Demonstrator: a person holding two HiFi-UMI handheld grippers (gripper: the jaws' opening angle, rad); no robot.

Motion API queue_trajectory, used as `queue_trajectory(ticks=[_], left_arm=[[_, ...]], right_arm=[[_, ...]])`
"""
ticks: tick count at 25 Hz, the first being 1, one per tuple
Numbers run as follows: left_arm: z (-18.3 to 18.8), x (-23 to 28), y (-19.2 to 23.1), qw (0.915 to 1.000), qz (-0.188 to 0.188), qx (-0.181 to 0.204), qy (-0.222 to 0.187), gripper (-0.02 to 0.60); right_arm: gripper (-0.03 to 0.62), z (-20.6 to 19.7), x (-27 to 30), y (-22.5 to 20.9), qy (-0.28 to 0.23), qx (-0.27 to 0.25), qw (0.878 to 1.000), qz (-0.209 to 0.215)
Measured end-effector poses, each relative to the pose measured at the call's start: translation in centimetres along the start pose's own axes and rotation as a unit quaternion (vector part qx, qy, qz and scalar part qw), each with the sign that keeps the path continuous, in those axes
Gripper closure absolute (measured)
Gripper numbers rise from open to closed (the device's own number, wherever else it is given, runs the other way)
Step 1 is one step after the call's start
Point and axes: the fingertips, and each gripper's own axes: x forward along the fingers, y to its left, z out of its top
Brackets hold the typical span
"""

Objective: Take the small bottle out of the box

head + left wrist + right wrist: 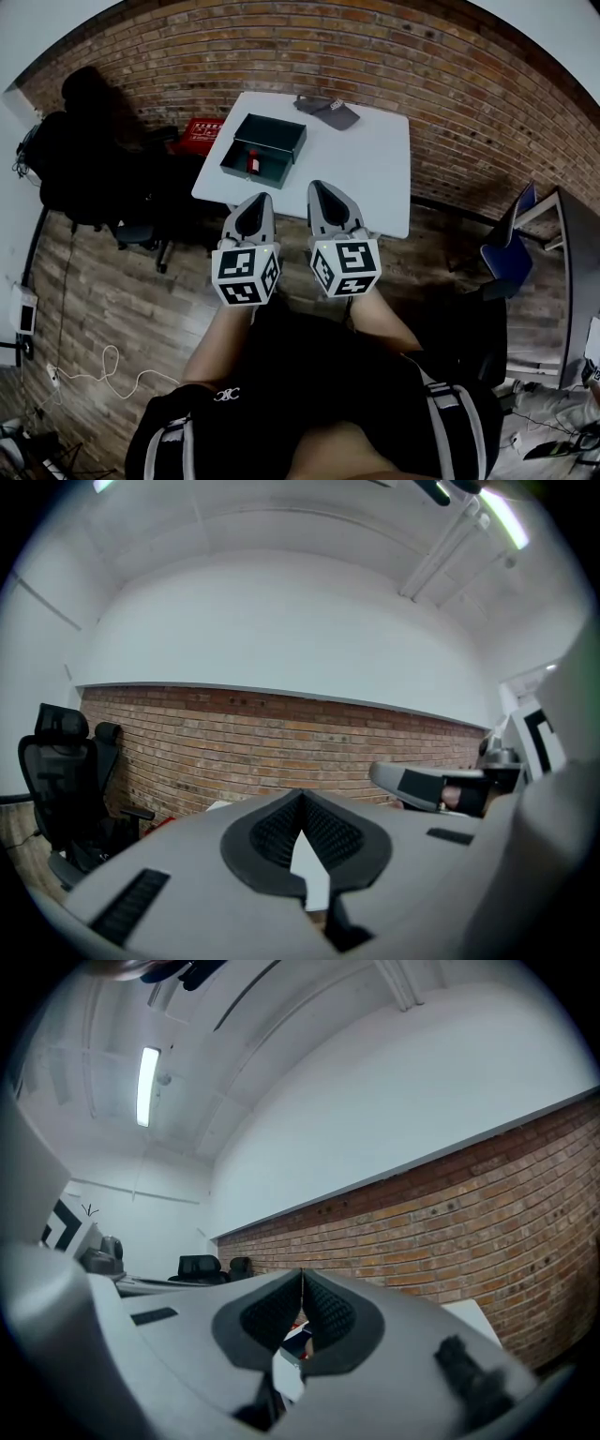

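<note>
bottle (pixel 252 163) inside box (pixel 277 139), untouched

left gripper (pixel 258 201) and right gripper (pixel 320 187) side by side, just short of the table (pixel 366 159); jaws of each pressed together, nothing between. open box on the table's left half, bottle in its near half, well apart from both grippers.

wall: brick (pixel 450 84) | floor: wood planks (pixel 112 300) | white table (pixel 375 169) | black office chair (pixel 75 159) | ceiling lamp (pixel 147 1082)
</note>
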Motion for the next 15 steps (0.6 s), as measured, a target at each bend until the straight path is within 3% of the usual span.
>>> queue_trajectory(ticks=[6,15], left_arm=[[-0.2,2.8,2.7,0.9999,-0.002,-0.012,0.007,0.577],[0.9,7.7,10.7,0.9998,0.005,-0.015,0.014,0.577]], right_arm=[[0.565,-0.7,4.0,-0.5,0.013,0.002,1.0,-0.005],[0.565,-2.0,13.0,1.6,0.034,0.002,0.999,0.001]])
